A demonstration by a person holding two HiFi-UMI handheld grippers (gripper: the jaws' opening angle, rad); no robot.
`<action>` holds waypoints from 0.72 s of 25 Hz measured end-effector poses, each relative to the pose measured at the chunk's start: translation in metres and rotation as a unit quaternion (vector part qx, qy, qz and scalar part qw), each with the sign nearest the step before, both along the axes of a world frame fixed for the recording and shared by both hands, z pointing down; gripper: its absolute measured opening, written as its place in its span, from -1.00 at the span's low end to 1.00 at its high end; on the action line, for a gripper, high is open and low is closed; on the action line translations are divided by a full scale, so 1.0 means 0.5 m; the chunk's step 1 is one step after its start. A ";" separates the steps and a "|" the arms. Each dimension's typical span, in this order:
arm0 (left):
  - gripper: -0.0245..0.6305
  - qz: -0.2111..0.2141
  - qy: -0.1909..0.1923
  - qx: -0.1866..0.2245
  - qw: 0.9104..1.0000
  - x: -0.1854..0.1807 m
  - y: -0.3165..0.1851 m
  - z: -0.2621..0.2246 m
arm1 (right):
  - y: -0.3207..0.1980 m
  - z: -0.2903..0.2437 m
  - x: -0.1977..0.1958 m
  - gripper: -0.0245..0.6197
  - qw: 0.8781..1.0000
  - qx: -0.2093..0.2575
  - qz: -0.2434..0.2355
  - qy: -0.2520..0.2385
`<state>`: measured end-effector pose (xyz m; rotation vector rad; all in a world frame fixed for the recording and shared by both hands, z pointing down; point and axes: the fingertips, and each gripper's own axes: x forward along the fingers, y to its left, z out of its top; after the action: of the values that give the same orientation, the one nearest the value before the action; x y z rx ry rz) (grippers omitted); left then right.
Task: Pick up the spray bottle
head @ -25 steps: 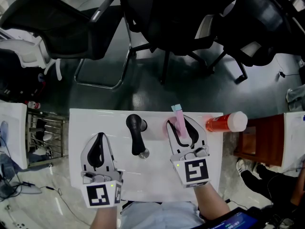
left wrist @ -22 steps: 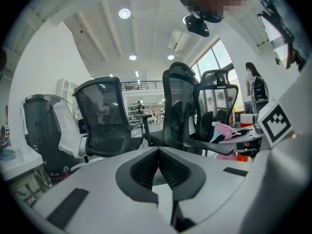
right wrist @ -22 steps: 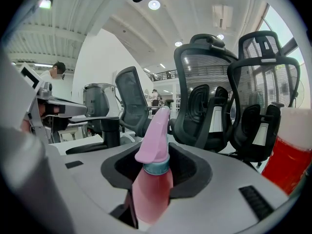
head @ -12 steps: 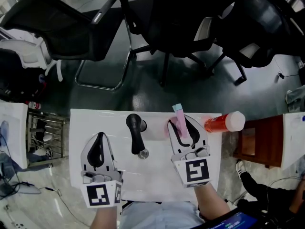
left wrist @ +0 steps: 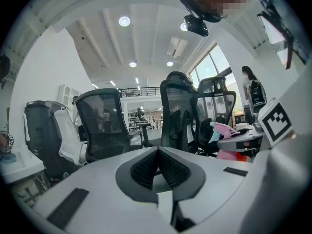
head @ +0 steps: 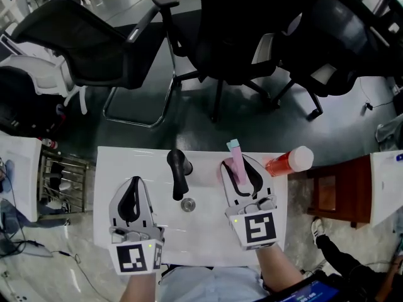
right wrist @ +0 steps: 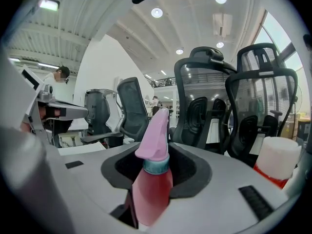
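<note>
Risen slightly off the white table (head: 208,231), the right gripper (head: 239,168) pinches the pink spray bottle (head: 237,159) upright between its jaws, while the left gripper (head: 132,182), pressed together and empty, hovers farther left.

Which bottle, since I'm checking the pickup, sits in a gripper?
The pink spray bottle, clamped between the right gripper's jaws. The orange bottle with the white cap stands free near the table's right edge.
</note>
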<state>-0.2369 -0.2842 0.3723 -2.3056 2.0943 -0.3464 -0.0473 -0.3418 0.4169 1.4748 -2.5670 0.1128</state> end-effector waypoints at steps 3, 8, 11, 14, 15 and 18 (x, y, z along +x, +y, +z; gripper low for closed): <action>-0.88 0.002 0.000 0.010 1.000 0.012 0.010 -0.021 | 0.013 -0.027 0.005 -0.44 1.000 0.011 -0.003 -0.004; -0.88 0.009 -0.002 0.028 1.000 0.038 0.028 -0.057 | 0.036 -0.075 0.011 -0.44 0.999 0.030 -0.009 -0.011; -0.88 0.013 -0.002 0.040 0.999 0.054 0.046 -0.077 | 0.058 -0.103 0.013 -0.44 0.999 0.043 -0.014 -0.015; -0.88 0.014 -0.001 0.053 0.999 0.064 0.057 -0.098 | 0.073 -0.131 0.017 -0.44 0.998 0.055 -0.019 -0.020; -0.88 0.013 -0.002 0.056 0.998 0.067 0.058 -0.106 | 0.076 -0.140 0.019 -0.44 0.998 0.057 -0.020 -0.022; -0.88 0.013 -0.003 0.067 0.998 0.074 0.058 -0.131 | 0.083 -0.169 0.026 -0.44 0.997 0.066 -0.022 -0.026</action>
<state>-0.1998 -0.2552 0.3067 -2.2502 2.0165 -0.2042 -0.0344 -0.3000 0.3326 1.4768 -2.6929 -0.0252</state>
